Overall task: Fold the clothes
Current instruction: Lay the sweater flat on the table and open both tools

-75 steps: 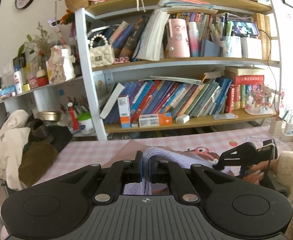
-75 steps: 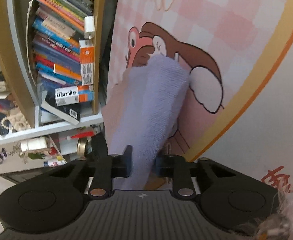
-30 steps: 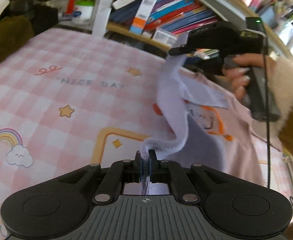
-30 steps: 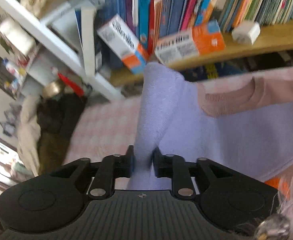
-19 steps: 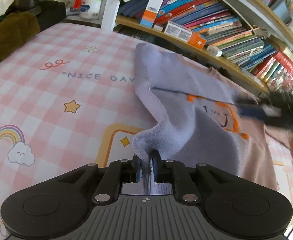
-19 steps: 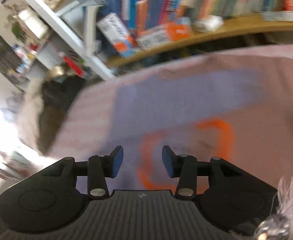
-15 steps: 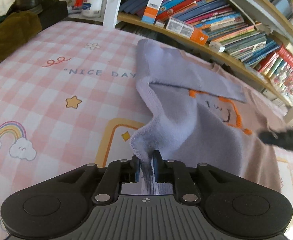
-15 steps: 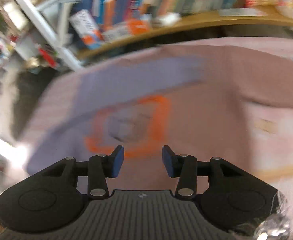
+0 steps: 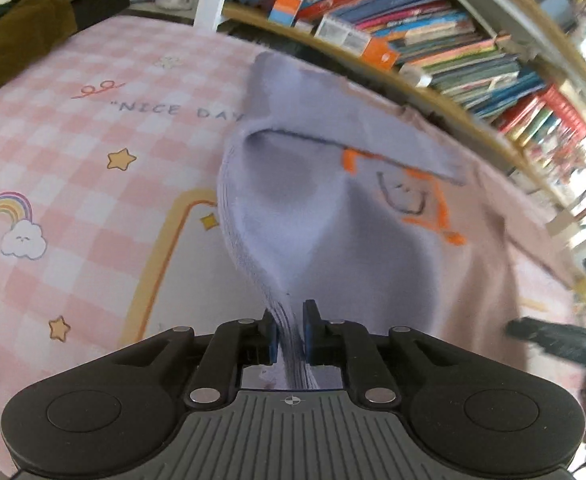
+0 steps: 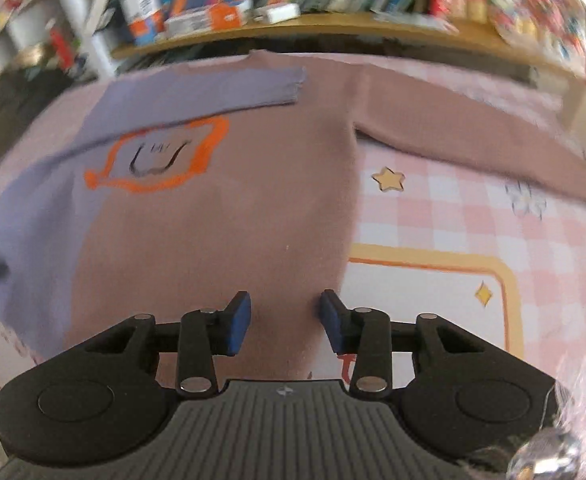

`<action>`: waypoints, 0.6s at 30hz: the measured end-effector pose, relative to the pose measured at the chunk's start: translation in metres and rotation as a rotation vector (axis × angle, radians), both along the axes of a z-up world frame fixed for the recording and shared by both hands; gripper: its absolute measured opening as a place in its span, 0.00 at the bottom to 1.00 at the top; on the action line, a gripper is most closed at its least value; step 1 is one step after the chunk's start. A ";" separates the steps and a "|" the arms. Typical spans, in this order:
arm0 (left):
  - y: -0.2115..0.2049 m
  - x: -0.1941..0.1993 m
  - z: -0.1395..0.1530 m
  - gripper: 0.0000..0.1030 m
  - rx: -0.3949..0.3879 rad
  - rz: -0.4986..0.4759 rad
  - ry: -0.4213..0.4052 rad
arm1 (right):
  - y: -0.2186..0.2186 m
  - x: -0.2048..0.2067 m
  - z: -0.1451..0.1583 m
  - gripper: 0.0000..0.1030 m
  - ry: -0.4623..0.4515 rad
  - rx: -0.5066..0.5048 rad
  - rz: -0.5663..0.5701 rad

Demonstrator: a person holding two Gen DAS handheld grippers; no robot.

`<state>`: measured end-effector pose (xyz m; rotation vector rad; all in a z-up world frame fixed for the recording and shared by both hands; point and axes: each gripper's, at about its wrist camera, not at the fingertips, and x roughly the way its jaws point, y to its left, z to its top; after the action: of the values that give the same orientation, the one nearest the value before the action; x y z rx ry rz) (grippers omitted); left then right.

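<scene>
The sweater (image 10: 229, 216), half mauve-brown and half lavender, is lying spread on the worktop (image 9: 73, 184), which is wearing a pink checked cloth printed with stars, a rainbow and the words "NICE DAY". An orange-outlined smiling face (image 10: 161, 156) is sitting on the sweater's chest. The lavender sleeve (image 10: 213, 88) is lying folded across the chest just above that face, its cuff ending near the middle of the sweater. The brown sleeve (image 10: 473, 136) is stretching away from the sweater's body across the cloth.

The left tool (image 9: 290, 336) is pinching the lavender hem edge of the sweater between its blue pads, which are closing on the fabric; the cloth is rising from the sweater's body in a twisted fold to meet them.

The right tool (image 10: 285, 320) is hovering over the brown lower part of the sweater, beside its side edge. Its pads are standing apart and drawing together with nothing gripped between them.

Beyond the sweater's collar, a bookshelf (image 10: 333, 24) packed with books is running along the worktop's far edge.
</scene>
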<state>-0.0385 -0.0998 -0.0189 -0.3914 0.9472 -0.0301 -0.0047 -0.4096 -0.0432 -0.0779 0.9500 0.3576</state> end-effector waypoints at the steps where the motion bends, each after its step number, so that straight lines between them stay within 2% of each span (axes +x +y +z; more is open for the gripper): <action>1: -0.001 -0.003 0.001 0.11 0.005 -0.001 -0.003 | 0.000 -0.001 0.000 0.19 -0.004 0.000 0.016; 3: -0.002 -0.008 0.002 0.10 0.024 -0.006 0.004 | -0.001 -0.002 -0.001 0.12 -0.001 0.014 0.036; 5: -0.002 -0.013 0.002 0.10 0.041 -0.007 0.015 | -0.003 -0.002 0.000 0.10 0.007 0.033 0.046; 11: 0.007 -0.023 -0.006 0.10 0.090 0.020 0.066 | -0.020 -0.005 0.001 0.09 0.012 0.072 0.017; 13: 0.006 -0.024 -0.005 0.11 0.096 0.001 0.074 | -0.025 -0.007 0.002 0.09 0.014 0.075 0.005; 14: 0.005 -0.025 -0.004 0.15 0.097 -0.003 0.071 | -0.027 -0.007 0.001 0.09 0.017 0.076 0.002; 16: 0.005 -0.025 -0.001 0.15 0.102 -0.002 0.057 | -0.029 -0.008 0.001 0.10 0.025 0.081 -0.001; 18: 0.005 -0.025 0.003 0.19 0.116 0.008 0.037 | -0.031 -0.007 0.002 0.19 0.037 0.095 -0.027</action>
<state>-0.0632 -0.0944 -0.0155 -0.2890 0.9791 0.0393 -0.0114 -0.4410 -0.0412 0.0289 0.9687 0.3796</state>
